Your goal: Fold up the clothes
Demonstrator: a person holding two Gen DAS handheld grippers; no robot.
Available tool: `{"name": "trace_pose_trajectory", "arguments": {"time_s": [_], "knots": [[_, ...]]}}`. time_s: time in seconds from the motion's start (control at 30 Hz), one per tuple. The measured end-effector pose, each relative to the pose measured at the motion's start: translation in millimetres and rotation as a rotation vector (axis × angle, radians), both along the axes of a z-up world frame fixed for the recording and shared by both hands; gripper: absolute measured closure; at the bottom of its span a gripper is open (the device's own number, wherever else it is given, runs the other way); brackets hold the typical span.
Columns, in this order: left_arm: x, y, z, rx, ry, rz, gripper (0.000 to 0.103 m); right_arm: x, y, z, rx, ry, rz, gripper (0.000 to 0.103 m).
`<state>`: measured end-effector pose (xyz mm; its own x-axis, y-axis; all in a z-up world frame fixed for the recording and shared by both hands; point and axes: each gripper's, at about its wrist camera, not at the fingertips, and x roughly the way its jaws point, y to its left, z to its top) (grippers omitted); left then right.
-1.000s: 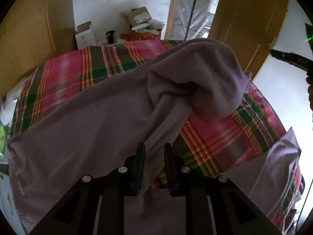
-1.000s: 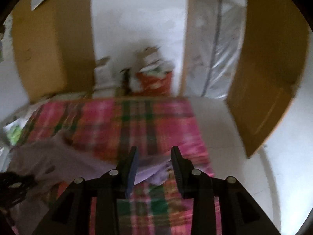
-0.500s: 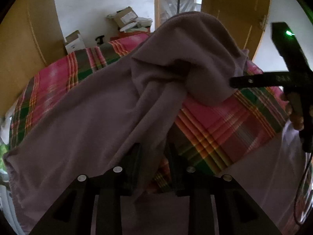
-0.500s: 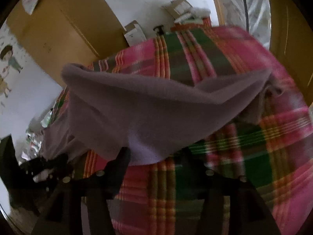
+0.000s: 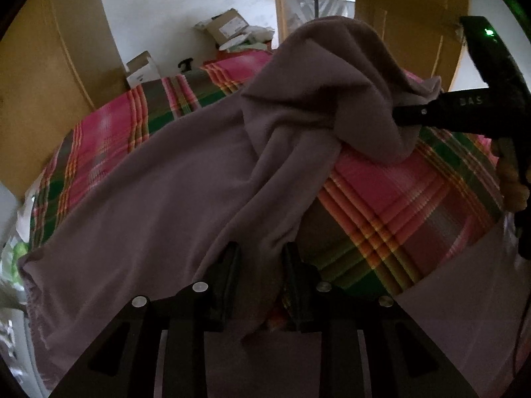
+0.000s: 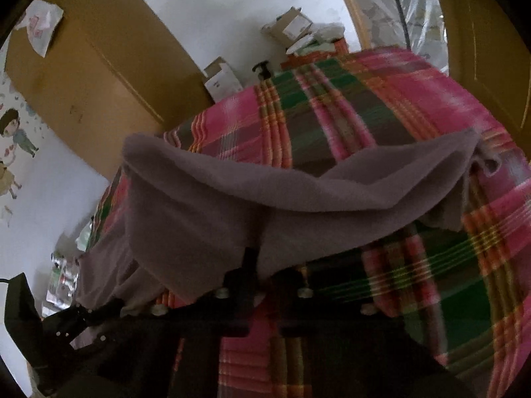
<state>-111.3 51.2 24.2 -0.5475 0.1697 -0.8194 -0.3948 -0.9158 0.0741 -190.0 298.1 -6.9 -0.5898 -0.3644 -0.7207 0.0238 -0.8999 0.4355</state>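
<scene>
Mauve fleece garment: lifted over plaid-covered bed

Mauve fleece garment, soft, large, of uncertain cut, was held up above a bed covered in a pink, green and orange plaid sheet. One part draped from the sheet's left edge up to a raised, bunched peak; another part lay at the near right corner of the bed.

Left gripper, black, two-fingered, had its fingers closed on a hanging fold of the garment, cloth pinched between them at the lower centre of its own view.

Right gripper, black, was likewise clamped on a garment edge, the cloth spreading upward and sideways from its fingers. In the left wrist view its body entered from the right and met the bunched peak; a hand gripped its handle.

Background: brown wooden panels either side, white wall, open cardboard boxes beyond the bed, and a cartoon wall sticker at left.
</scene>
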Motion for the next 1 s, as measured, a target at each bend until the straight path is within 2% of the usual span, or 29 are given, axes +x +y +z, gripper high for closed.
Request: {"name": "trace_pose_trajectory", "arguments": {"time_s": [0.03, 0.07, 0.13, 0.17, 0.33, 0.57, 0.67, 0.73, 0.87, 1.0], "knots": [[-1, -1, 0, 0.006, -0.001, 0.0, 0.088, 2, 3, 5, 0.005, 0.02, -0.01, 0.097], [-1, -3, 2, 0.029, -0.009, 0.002, 0.093, 4, 6, 11, 0.007, 0.036, -0.018, 0.097], [-4, -10, 4, 0.083, -0.027, 0.012, 0.093, 8, 13, 22, 0.011, 0.067, -0.037, 0.097], [-3, -14, 7, 0.116, -0.03, 0.019, 0.096, 11, 18, 28, 0.015, 0.082, -0.048, 0.097], [3, -20, 20, 0.161, 0.006, 0.01, 0.097, 31, 44, 56, 0.05, 0.155, -0.12, 0.097], [25, -35, 48, 0.226, 0.056, 0.011, 0.1, 50, 74, 76, 0.067, 0.186, -0.204, 0.097], [22, -36, 48, 0.209, 0.067, 0.009, 0.1, 49, 79, 77, 0.083, 0.179, -0.22, 0.097], [17, -34, 40, 0.194, 0.045, 0.026, 0.1, 42, 78, 74, 0.091, 0.163, -0.227, 0.097], [11, -24, 25, 0.149, 0.018, 0.019, 0.085, 31, 75, 65, 0.094, 0.135, -0.225, 0.097], [12, -10, 18, 0.102, 0.023, -0.043, 0.081, 26, 75, 62, 0.122, 0.14, -0.224, 0.097]]}}
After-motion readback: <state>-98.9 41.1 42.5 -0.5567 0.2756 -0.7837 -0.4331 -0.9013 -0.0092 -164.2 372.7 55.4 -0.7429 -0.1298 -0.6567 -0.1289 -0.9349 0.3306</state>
